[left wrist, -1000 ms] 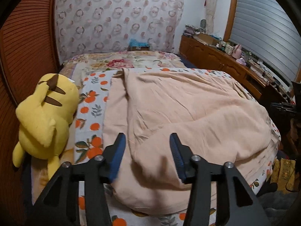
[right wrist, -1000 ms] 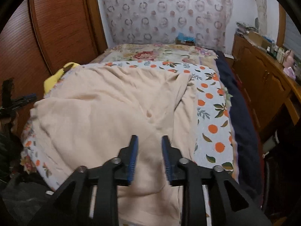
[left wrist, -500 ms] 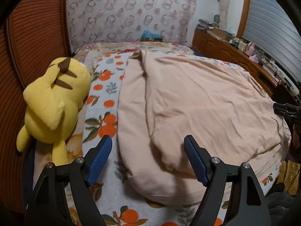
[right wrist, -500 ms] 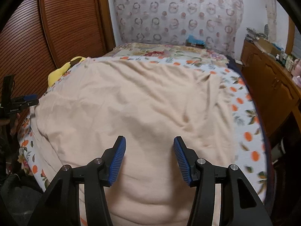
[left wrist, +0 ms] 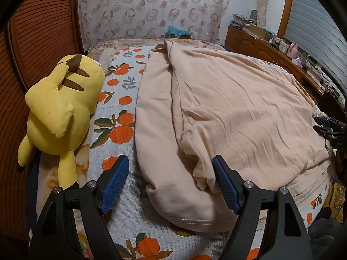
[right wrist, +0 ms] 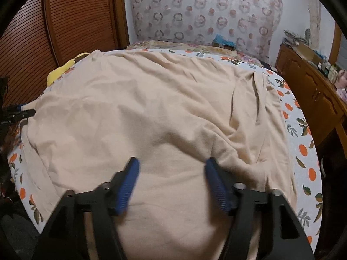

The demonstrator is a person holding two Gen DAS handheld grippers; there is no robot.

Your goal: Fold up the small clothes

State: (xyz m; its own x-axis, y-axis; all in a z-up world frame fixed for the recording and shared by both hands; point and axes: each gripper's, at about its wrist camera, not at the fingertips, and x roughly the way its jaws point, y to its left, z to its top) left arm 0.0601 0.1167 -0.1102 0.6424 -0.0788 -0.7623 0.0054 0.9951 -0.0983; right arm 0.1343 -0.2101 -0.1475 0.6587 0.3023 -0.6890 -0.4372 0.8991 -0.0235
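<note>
1. bed covered with a white sheet printed with orange fruit and green leaves [left wrist: 121, 117]: fills both views; its printed border shows at 9 o'clock in the left wrist view and at 3 o'clock in the right wrist view.
2. peach-coloured soft cotton garment [left wrist: 238, 112]: spread across most of the sheet, wrinkled, with one side folded over on itself. in the left wrist view a stitched hem lies at 6 o'clock, between the fingers.
3. yellow plush toy with brown stripes [left wrist: 58, 112]: lies on the sheet at 9 o'clock in the left wrist view, just beside the garment's edge but apart from it.
4. brown wooden cabinet [right wrist: 310, 91]: stands along the bed at 3 o'clock in the right wrist view, with small items on top.
5. left gripper [left wrist: 170, 182]: released, jaws wide; the folded corner of the garment lies between the blue pads, unpinched.
6. right gripper [right wrist: 171, 179]: released, jaws have just been opening; it hangs over the garment, blurred, pads gripping nothing.
</note>
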